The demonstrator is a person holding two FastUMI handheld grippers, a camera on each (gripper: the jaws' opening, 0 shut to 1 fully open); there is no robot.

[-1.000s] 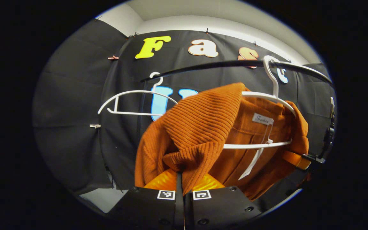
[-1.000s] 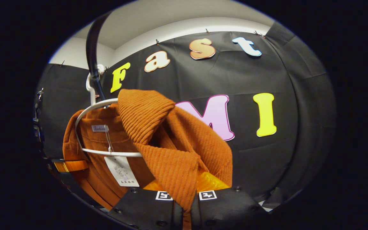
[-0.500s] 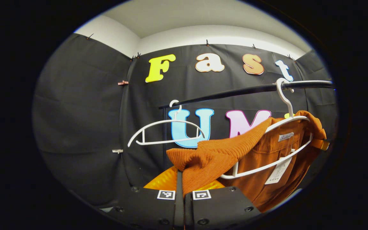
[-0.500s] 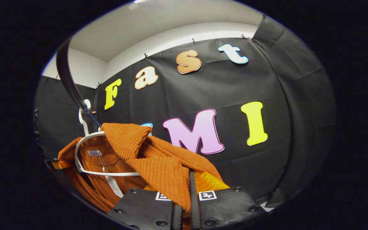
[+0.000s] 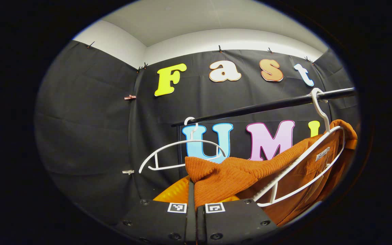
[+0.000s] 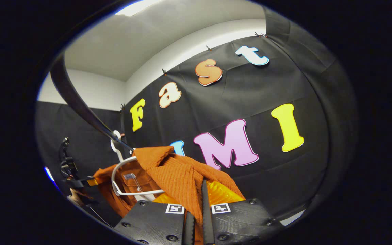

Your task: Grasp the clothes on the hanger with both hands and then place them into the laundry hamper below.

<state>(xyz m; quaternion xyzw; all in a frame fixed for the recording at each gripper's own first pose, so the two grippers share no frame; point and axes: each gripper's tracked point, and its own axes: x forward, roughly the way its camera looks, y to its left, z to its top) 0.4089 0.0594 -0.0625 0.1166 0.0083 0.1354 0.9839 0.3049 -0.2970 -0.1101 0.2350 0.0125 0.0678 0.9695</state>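
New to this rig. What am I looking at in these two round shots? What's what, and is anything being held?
No robot arm here: a person holds a two-finger gripper in each hand, and a fisheye camera rides on each, looking forward along its fingers.

In the left gripper view, the left gripper shows at the bottom, shut on a fold of the orange knit sweater. The sweater hangs partly on a white hanger hooked on a black rail. A second, empty white hanger hangs further along the rail.

In the right gripper view, the right gripper is shut on another fold of the same sweater, with the hanger and rail to its left.

The black cloth is the booth's wall.
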